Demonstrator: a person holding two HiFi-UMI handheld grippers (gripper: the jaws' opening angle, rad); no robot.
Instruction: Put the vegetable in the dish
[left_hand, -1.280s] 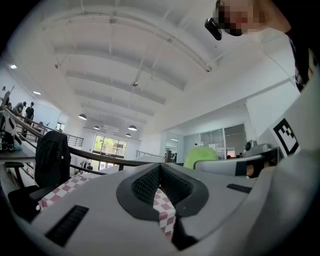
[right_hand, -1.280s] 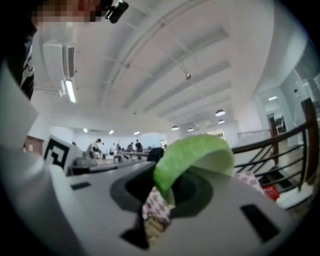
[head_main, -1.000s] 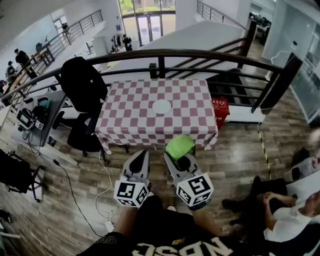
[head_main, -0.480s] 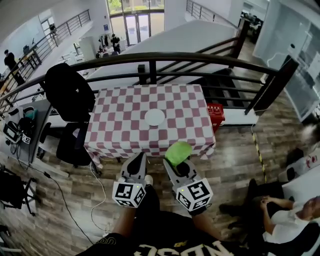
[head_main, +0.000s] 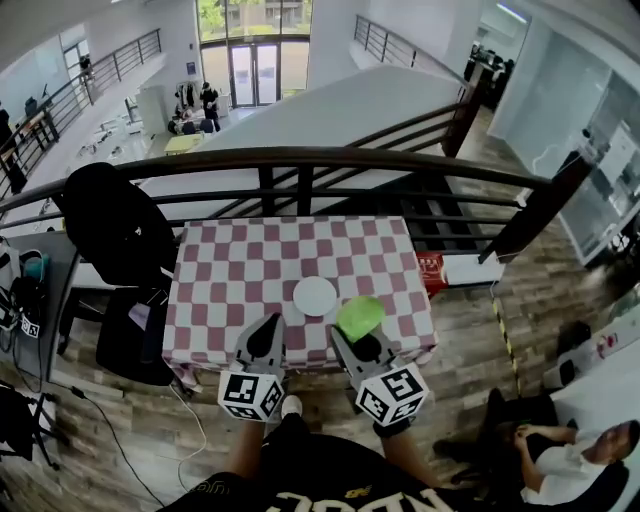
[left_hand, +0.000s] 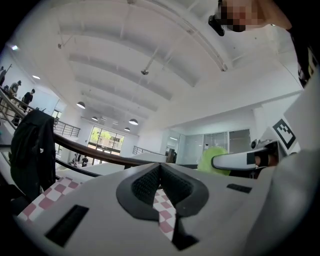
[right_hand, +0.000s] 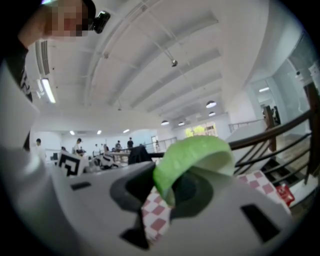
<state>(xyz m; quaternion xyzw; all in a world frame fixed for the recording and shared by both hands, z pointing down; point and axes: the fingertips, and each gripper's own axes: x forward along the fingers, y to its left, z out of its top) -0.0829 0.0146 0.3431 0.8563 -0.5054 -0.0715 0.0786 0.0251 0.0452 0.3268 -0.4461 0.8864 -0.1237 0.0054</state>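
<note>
Starting at the left, I see a chair (head_main: 110, 225) draped in black beside the desk (head_main: 225, 265); it is no part of this job. My left gripper (head_main: 268, 324) hangs over the desk's near edge with its jaws pressed together. Its own view shows nothing between them, only checked cloth beyond, and I see no role for it at this stage.

Next comes the dish (head_main: 315, 296), white, round and bare. It lies on the cloth toward the near edge, between the tips of my two grippers as the head view has them.

Just right of the dish is the vegetable (head_main: 360, 316), a pale green leafy piece. It is pinched in the jaws of my right gripper (head_main: 352, 336), which stand partway closed on it. The right gripper view shows it curling up and over the jaw tips. I take it to be carried clear of the cloth, close beside the dish and not over it.

So I judge the pick done and the carry nearly done. What is left is to bring the vegetable left over the dish, lower it, let go and pull clear.

At far right a person (head_main: 560, 452) sits, well apart from the desk.
</note>
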